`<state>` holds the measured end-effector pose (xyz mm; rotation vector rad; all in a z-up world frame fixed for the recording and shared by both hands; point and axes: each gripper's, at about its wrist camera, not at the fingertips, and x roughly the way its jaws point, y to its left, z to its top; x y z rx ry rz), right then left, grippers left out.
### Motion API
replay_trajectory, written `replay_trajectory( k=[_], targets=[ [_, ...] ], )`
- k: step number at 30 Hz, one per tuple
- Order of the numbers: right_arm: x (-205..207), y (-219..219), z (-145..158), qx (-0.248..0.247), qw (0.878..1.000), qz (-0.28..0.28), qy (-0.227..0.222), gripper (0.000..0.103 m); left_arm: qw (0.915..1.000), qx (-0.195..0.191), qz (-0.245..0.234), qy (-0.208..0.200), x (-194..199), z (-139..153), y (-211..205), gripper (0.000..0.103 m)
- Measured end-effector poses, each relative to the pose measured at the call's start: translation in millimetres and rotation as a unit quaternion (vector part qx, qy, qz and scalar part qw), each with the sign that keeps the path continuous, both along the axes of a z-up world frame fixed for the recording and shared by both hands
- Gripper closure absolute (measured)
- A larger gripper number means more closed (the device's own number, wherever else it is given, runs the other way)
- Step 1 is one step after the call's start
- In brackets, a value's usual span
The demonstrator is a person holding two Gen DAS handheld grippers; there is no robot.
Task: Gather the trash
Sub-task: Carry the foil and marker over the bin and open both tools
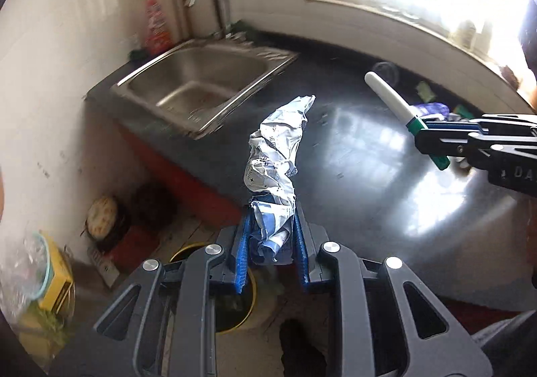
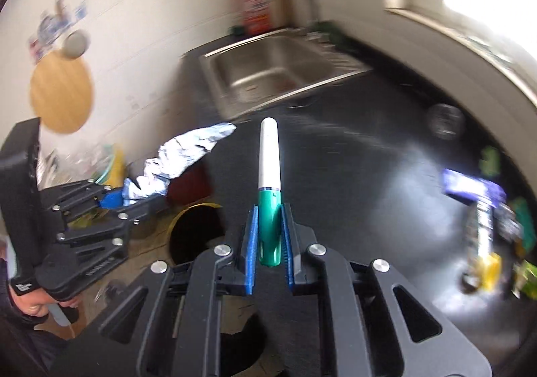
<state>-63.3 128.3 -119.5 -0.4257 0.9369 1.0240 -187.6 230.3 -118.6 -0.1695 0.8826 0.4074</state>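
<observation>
In the left wrist view my left gripper is shut on a crumpled white-and-blue paper wrapper, which sticks up past the blue pads. It hangs at the counter's edge, above a round black bin with a yellow rim on the floor. My right gripper is shut on the green end of a green-and-white pen-like tube over the dark countertop. The bin lies to its lower left. Each view shows the other gripper: the right one with the tube, the left one with the wrapper.
A steel sink with a faucet and a red bottle sits at the counter's far end. Several wrappers and a clear cup lie on the counter's right side. Boxes and a bowl crowd the floor on the left.
</observation>
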Motion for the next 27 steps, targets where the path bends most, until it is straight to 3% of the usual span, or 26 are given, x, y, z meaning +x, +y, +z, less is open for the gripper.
replay_trajectory(
  k=[4,9,18,24,25,26,27],
  targets=[
    [-38,73,-36,-0.026,0.996,0.080,0.043,0.089,0.9945,-0.039,0.090,0.037,-53,-41,49,0.080],
    [-83,146,-91,-0.073,0.984,0.139,0.083,0.089,0.9833,-0.080,0.147,0.070,-99,-97,94,0.080],
    [-97,220,-192,-0.170,0.970,0.129,0.119,0.089,0.9712,-0.144,0.163,0.098,-111,-185,148,0.080],
    [-97,226,-207,-0.185,0.968,0.125,0.117,0.089,0.9702,-0.159,0.155,0.097,-111,-200,163,0.080],
    [-94,226,-207,-0.184,0.969,0.124,0.113,0.089,0.9698,-0.164,0.154,0.094,-111,-200,165,0.077],
    [-93,227,-207,-0.184,0.968,0.123,0.115,0.085,0.9690,-0.173,0.152,0.090,-111,-201,166,0.056],
    [-92,227,-207,-0.187,0.967,0.122,0.120,0.071,0.9682,-0.174,0.153,0.093,-111,-201,168,0.038]
  ],
)
